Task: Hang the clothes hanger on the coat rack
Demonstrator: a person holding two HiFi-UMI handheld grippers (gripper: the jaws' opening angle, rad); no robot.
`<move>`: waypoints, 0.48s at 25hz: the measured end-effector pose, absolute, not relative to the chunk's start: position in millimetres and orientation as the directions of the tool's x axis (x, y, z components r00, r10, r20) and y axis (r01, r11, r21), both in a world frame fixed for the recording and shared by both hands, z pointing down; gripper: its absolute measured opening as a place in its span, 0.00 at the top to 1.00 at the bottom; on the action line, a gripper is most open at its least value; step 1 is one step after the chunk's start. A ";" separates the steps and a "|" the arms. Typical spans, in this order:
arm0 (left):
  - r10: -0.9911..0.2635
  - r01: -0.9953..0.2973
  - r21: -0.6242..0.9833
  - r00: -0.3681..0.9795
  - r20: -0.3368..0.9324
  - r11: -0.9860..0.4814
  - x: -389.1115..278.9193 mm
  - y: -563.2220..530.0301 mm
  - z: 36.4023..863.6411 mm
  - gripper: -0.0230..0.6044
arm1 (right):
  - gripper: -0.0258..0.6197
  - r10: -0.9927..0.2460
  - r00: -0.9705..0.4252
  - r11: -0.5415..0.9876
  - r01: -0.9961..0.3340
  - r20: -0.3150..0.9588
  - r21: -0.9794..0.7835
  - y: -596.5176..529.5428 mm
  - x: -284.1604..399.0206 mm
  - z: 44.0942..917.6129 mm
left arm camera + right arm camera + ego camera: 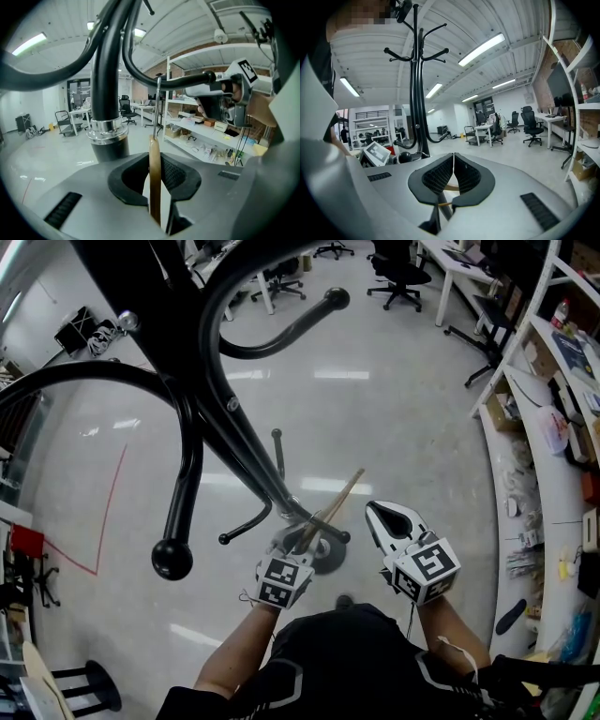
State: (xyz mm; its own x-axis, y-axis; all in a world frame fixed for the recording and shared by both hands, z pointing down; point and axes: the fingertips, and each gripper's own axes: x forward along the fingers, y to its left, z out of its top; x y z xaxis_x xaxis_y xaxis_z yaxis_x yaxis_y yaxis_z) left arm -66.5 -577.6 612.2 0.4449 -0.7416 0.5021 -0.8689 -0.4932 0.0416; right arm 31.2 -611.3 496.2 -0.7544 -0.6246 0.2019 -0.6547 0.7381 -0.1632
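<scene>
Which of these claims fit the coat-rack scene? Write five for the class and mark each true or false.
1. The left hand-held gripper is clamped on a light brown wooden clothes hanger. True.
2. The tall coat rack is white wood. False: it is black metal.
3. The right hand-held gripper has its jaws together. True.
4. The hanger hangs free on the rack, with no gripper touching it. False: the left hand-held gripper holds it.
5. The white shelving unit stands on the person's left. False: it is on the right.
</scene>
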 end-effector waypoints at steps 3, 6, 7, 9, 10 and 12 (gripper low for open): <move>-0.743 -0.866 0.035 0.448 0.497 -0.499 -65.7 -576.7 612.5 0.88 | 0.95 -0.626 -0.755 0.741 -0.654 0.195 -0.153 -608.1 30.7 491.9; -0.748 -0.862 0.014 0.447 0.491 -0.506 -65.3 -578.0 611.2 0.88 | 0.95 -0.631 -0.753 0.742 -0.656 0.189 -0.136 -606.1 30.8 486.7; -0.749 -0.858 0.007 0.453 0.484 -0.514 -64.5 -578.3 609.6 0.88 | 0.95 -0.634 -0.750 0.740 -0.659 0.189 -0.133 -605.0 31.3 484.6; -0.749 -0.848 0.002 0.469 0.468 -0.530 -62.6 -577.5 605.4 0.88 | 0.95 -0.643 -0.742 0.734 -0.668 0.189 -0.126 -601.0 33.3 479.2; -0.749 -0.845 0.002 0.475 0.462 -0.535 -62.4 -576.5 603.0 0.88 | 0.95 -0.648 -0.738 0.730 -0.673 0.188 -0.123 -598.3 34.5 475.9; -0.753 -0.840 -0.004 0.483 0.447 -0.542 -62.7 -573.8 595.5 0.85 | 0.95 -0.661 -0.728 0.721 -0.683 0.182 -0.117 -592.7 37.0 469.0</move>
